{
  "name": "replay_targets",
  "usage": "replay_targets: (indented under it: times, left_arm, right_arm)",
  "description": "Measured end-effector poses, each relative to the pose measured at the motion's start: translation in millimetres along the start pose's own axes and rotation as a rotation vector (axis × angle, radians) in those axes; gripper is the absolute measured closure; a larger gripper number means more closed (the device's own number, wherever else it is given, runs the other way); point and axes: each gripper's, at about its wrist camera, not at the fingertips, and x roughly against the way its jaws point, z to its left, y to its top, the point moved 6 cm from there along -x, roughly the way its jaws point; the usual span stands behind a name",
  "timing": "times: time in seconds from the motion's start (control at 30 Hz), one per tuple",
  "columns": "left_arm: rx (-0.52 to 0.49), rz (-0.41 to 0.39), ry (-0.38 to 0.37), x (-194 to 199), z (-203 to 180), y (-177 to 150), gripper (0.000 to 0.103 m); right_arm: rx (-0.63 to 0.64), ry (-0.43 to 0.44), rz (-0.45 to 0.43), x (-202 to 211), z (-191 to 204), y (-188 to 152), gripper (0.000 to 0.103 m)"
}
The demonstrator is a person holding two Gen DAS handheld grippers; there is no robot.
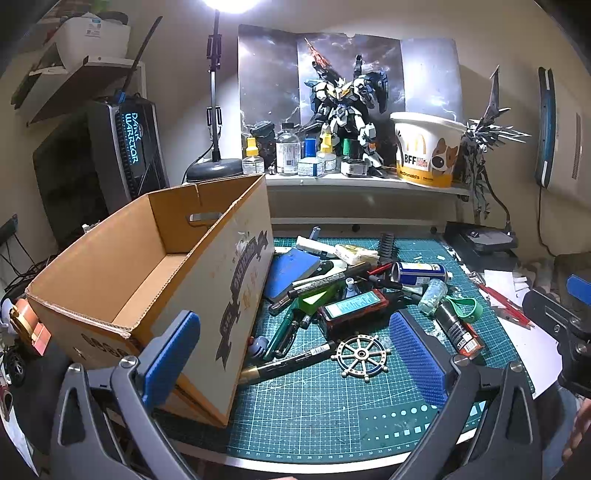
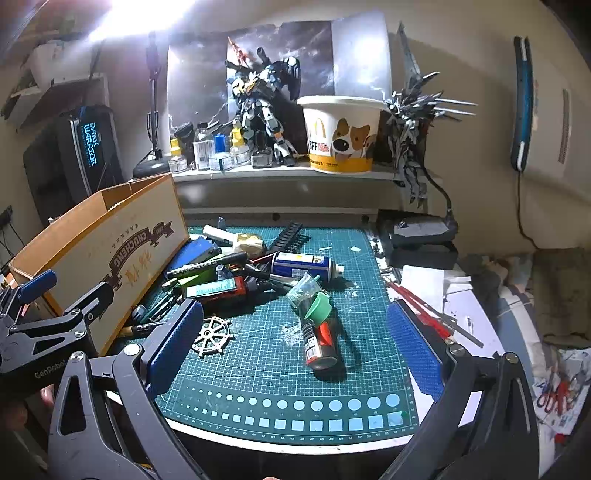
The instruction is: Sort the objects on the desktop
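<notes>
Left view: left gripper (image 1: 295,369) spread wide, holding nothing, tilted down over the ship's wheel (image 1: 361,355) with the cardboard box (image 1: 147,273) at its left finger, while right view: right gripper (image 2: 295,343) equally wide and empty, angled down, the black spray can (image 2: 318,341) between its fingers running lengthwise away, capped end farthest.

Lamp (image 1: 227,5) glare up top, fisheye warp

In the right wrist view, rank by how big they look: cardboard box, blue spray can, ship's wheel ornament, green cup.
1. cardboard box
2. blue spray can
3. ship's wheel ornament, a close call with the can; it lies nearer the camera
4. green cup
</notes>
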Motion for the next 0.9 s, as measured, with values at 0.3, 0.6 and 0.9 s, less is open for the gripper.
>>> replay_targets:
  times: [0.3, 0.6, 0.9]
  left_arm:
    - [-0.013, 0.002, 0.001, -6.9, 1.8, -2.3, 0.000]
    - [-0.042, 0.039, 0.011, -12.8, -2.3, -6.8, 0.000]
    - [-0.051, 0.100, -0.046, -24.8, -9.0, -12.2, 0.000]
  right_arm:
    - [0.005, -0.011, 0.015, -13.2, 8.3, 6.6, 0.003]
    - [0.012, 0.038, 0.014, -17.8, 11.2, -0.7, 0.003]
    - [0.016, 0.074, 0.022, -22.0, 7.8, -6.7, 0.003]
